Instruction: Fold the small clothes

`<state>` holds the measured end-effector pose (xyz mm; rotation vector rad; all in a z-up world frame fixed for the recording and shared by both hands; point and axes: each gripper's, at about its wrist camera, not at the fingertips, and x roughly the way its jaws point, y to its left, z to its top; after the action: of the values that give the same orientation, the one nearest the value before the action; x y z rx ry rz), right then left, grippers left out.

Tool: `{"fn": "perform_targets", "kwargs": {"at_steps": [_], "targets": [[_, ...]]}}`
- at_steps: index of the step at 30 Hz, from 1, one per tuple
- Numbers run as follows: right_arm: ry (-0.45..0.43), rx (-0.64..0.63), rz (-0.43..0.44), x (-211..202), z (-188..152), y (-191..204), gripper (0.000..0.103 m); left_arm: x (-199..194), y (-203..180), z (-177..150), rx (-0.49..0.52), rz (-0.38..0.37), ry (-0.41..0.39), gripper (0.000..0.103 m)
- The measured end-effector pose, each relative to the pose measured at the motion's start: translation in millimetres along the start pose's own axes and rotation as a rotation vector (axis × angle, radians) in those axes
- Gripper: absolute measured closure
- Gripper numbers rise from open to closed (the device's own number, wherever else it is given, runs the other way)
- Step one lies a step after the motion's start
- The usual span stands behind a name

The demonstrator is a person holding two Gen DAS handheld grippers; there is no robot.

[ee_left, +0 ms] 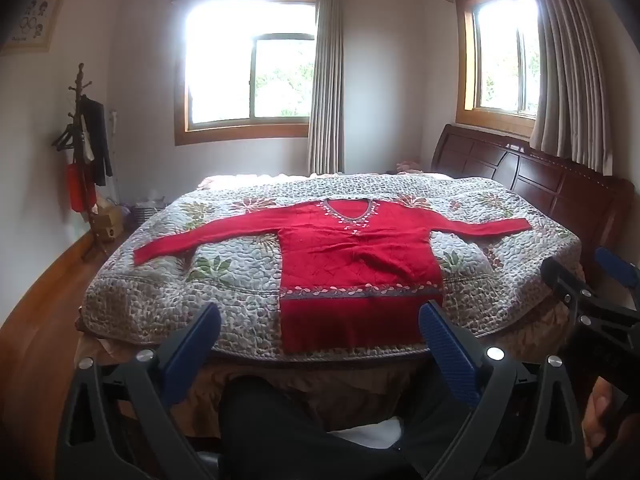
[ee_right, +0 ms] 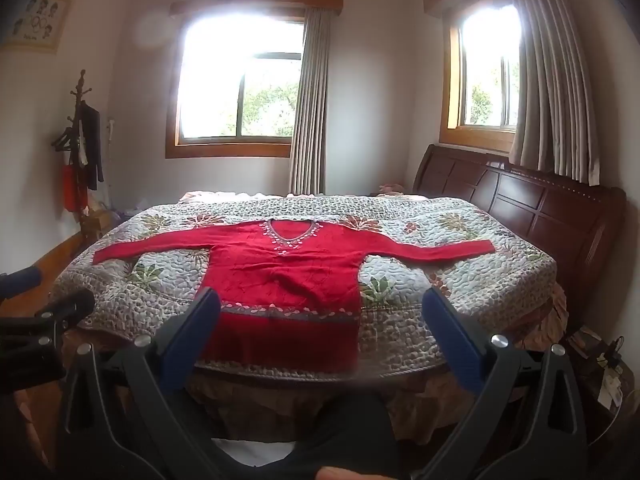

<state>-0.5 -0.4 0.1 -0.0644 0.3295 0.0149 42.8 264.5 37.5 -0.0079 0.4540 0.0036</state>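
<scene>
A red long-sleeved sweater (ee_left: 352, 264) (ee_right: 280, 280) lies flat on the bed, front up, both sleeves spread out sideways, V-neck toward the far side, hem at the near edge. Pale leaf embroidery rings the neck and crosses the lower body. My left gripper (ee_left: 320, 320) is open, held short of the bed's near edge in front of the hem, holding nothing. My right gripper (ee_right: 320, 308) is also open and empty, held back from the bed at the same near edge. The right gripper (ee_left: 596, 280) shows at the right edge of the left wrist view.
The bed carries a quilted floral cover (ee_left: 200, 264) (ee_right: 440, 280) and has a dark wooden headboard (ee_left: 520, 172) on the right. A coat stand (ee_left: 84, 152) with clothes stands by the left wall. Two curtained windows (ee_left: 248, 76) are behind. Dark trouser legs (ee_left: 280, 432) show below.
</scene>
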Motion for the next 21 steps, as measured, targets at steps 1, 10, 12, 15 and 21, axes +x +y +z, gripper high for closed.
{"fn": "perform_targets", "kwargs": {"at_steps": [1, 10, 12, 15, 21], "targets": [[-0.005, -0.003, -0.002, -0.4, 0.0, 0.2, 0.003, 0.1, -0.2, 0.2, 0.000, 0.000, 0.000, 0.004], [0.003, -0.002, -0.005, 2.0, 4.8, -0.5, 0.003, -1.4, -0.4, 3.8, 0.007, -0.001, 0.002, 0.004], [0.004, -0.004, -0.005, 1.2, 6.1, -5.2, 0.003, -3.4, 2.5, 4.4, 0.005, -0.002, 0.001, 0.004], [0.005, -0.008, -0.004, 0.2, 7.7, -4.4, 0.003, 0.0, 1.4, 4.3, 0.003, -0.003, 0.000, 0.004], [-0.001, -0.006, -0.002, -0.7, 1.3, -2.4, 0.003, -1.5, -0.8, 1.2, 0.003, 0.002, -0.002, 0.004]]}}
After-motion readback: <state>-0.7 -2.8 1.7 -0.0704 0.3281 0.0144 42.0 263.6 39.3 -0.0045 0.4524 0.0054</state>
